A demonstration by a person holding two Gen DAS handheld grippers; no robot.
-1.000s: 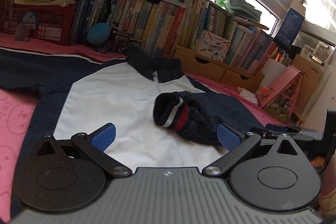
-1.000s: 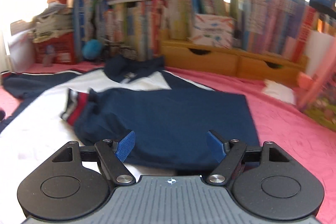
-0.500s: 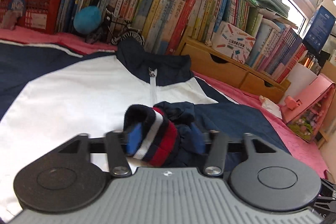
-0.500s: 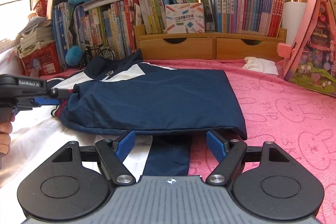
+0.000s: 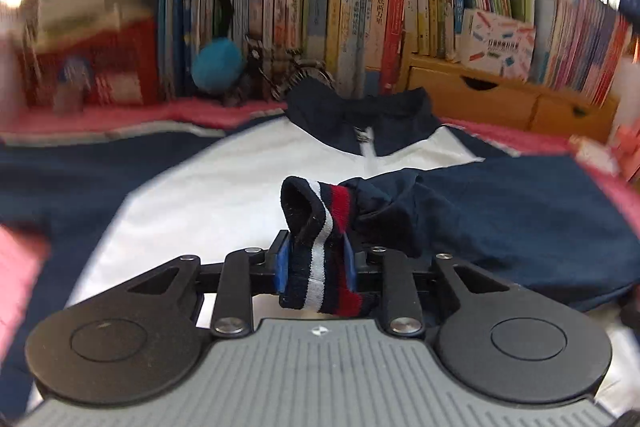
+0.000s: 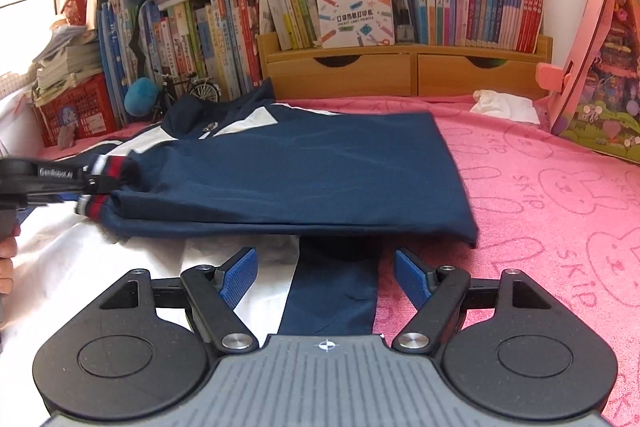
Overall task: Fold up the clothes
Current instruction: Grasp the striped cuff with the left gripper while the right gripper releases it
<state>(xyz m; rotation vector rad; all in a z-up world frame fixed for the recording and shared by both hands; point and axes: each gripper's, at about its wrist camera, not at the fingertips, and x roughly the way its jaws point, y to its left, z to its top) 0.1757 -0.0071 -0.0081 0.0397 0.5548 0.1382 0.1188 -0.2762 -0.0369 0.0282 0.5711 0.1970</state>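
Since the frame a second earlier, our left tongs (image 5: 316,263) had closed from wide open onto the striped cuff (image 5: 320,223) at frame centre. The jacket (image 6: 280,163) lay on the pink bedspread (image 6: 560,195); sleeve repositioning could begin. Right tongs (image 6: 326,275) stayed open, empty.

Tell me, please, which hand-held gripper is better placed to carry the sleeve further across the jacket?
Left, most likely. The left hand-held gripper is shut on the striped sleeve cuff, so it can carry it. The right hand-held gripper is open, holding nothing, near the jacket's folded navy edge.
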